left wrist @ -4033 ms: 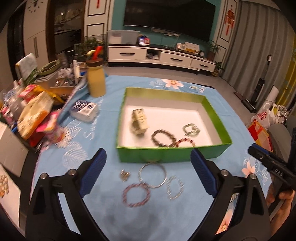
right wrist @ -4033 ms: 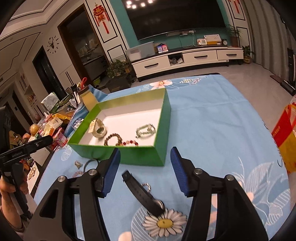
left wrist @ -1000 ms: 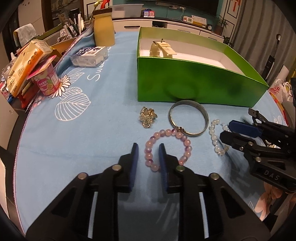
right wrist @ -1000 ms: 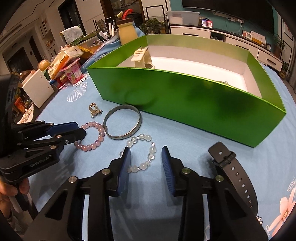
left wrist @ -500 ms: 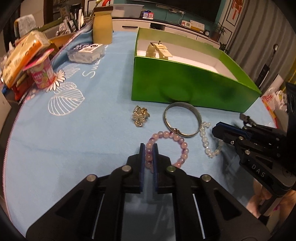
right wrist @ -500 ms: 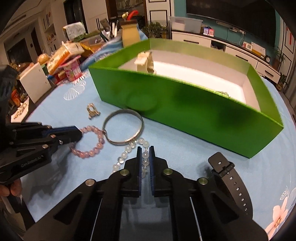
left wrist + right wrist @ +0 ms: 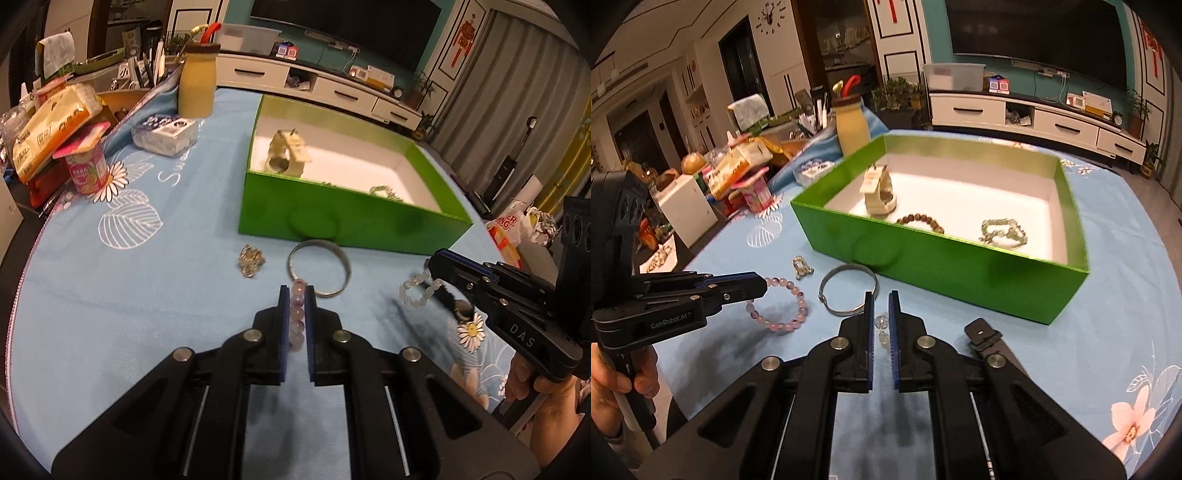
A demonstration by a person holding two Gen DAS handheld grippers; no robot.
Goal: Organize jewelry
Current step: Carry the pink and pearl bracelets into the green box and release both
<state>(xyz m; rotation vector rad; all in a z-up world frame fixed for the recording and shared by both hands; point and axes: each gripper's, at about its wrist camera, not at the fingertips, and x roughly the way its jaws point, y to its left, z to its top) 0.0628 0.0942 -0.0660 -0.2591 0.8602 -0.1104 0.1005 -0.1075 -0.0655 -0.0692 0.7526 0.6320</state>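
Blue cloth (image 7: pixel 155 295) below, each hand-held gripper—left (image 7: pixel 296 295), right (image 7: pixel 881 306)—pinches beads: pink bracelet (image 7: pixel 783 306), clear bracelet (image 7: pixel 417 291) half-hidden.

- Left black plastic two-finger gripper (image 7: pixel 296 302): thin blue pads (image 7: pixel 283 325) line the inner faces of its fingers, and round silver screw heads sit on the angular linkage arms
- Seen from the right wrist view, its body carries the white lettering "GenRobot.AI", with small screws along the finger
- Right black plastic two-finger gripper (image 7: pixel 881 314): same blue-lined fingers and silver screws; white letters "DAS" show on its side in the left wrist view
- Bare-skinned hand (image 7: pixel 617 380) on a pale handle; the other bare hand (image 7: pixel 543 391) grips likewise
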